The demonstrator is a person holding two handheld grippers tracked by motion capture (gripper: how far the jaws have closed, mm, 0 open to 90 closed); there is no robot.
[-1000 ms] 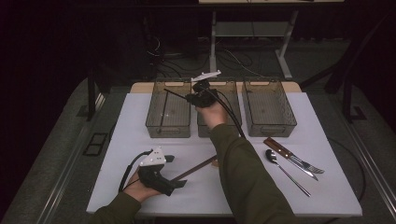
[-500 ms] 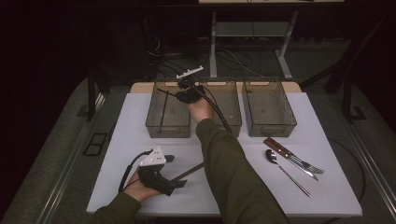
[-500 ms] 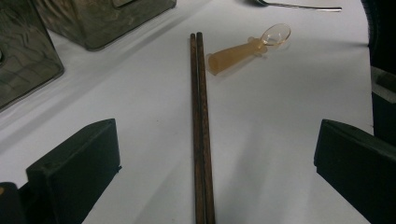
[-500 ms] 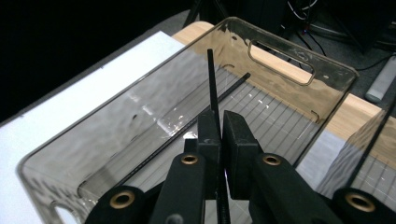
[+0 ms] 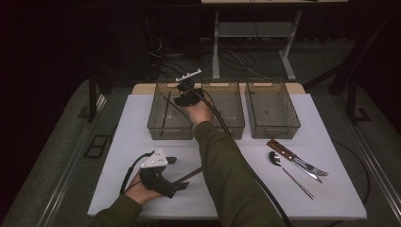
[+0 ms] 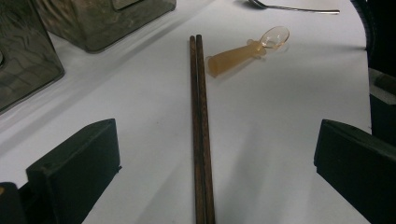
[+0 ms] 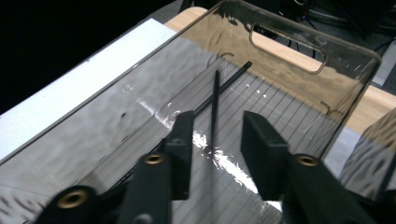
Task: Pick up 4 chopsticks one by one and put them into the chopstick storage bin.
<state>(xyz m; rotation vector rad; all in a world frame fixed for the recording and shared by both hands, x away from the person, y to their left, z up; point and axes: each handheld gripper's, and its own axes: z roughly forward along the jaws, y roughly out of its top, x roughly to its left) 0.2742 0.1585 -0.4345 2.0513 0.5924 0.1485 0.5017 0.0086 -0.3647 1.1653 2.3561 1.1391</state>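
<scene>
Hovering over the left bin (image 5: 161, 124), right gripper (image 7: 212, 140) fingers narrow around black chopsticks (image 7: 215, 98); left gripper (image 6: 210, 163) fingers wide.

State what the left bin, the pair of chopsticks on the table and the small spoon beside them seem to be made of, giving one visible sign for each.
Left bin: likely clear, smoke-tinted hard plastic; you see through its glossy walls and moulded handle slot.
Pair of chopsticks: probably dark brown wood with a matt finish and a faint grain-like mottling.
Small spoon: seemingly translucent amber plastic; light passes through its bowl.
</scene>
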